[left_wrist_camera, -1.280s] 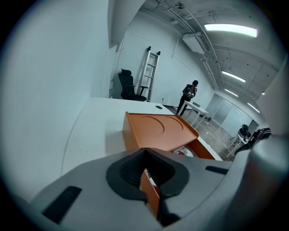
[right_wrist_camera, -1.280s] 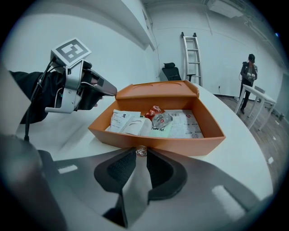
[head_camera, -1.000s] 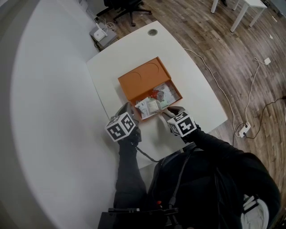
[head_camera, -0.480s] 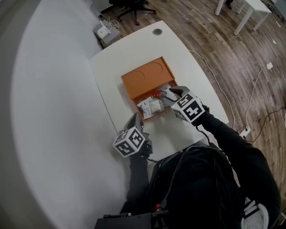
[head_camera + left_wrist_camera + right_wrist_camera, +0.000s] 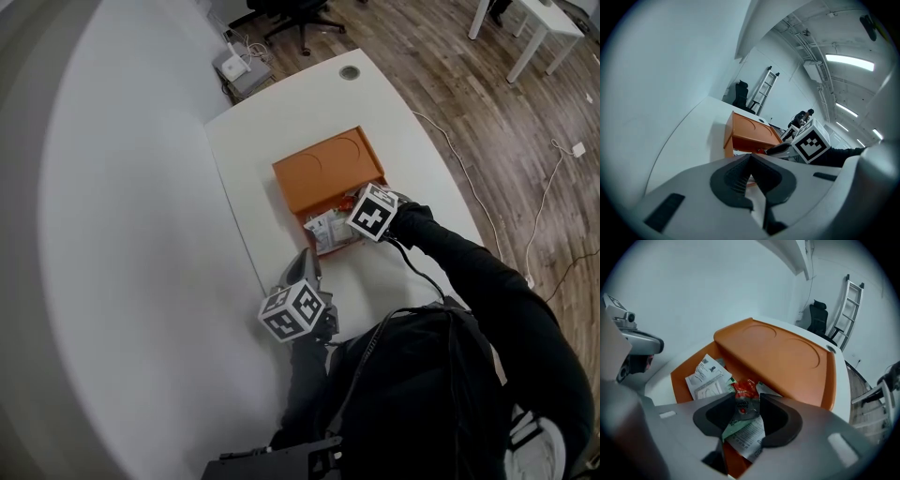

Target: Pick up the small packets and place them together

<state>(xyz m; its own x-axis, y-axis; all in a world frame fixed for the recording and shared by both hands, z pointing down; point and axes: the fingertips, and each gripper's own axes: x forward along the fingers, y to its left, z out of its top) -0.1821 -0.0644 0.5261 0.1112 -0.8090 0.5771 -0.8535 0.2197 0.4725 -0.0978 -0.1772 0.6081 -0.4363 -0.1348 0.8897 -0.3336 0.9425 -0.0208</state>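
Right gripper view: red packet (image 5: 746,391) over the orange box (image 5: 787,357).
My right gripper (image 5: 746,405) has just been opening, jaws loosely flanking it; my left gripper (image 5: 751,161) is pinched closed, empty.

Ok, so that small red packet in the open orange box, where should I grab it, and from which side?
Probably across its narrow width, coming steeply down from above: the small red packet lies on top of white paper packets, with the orange box's open lid close behind. The right gripper straddles it that way, its jaws having just been opening.
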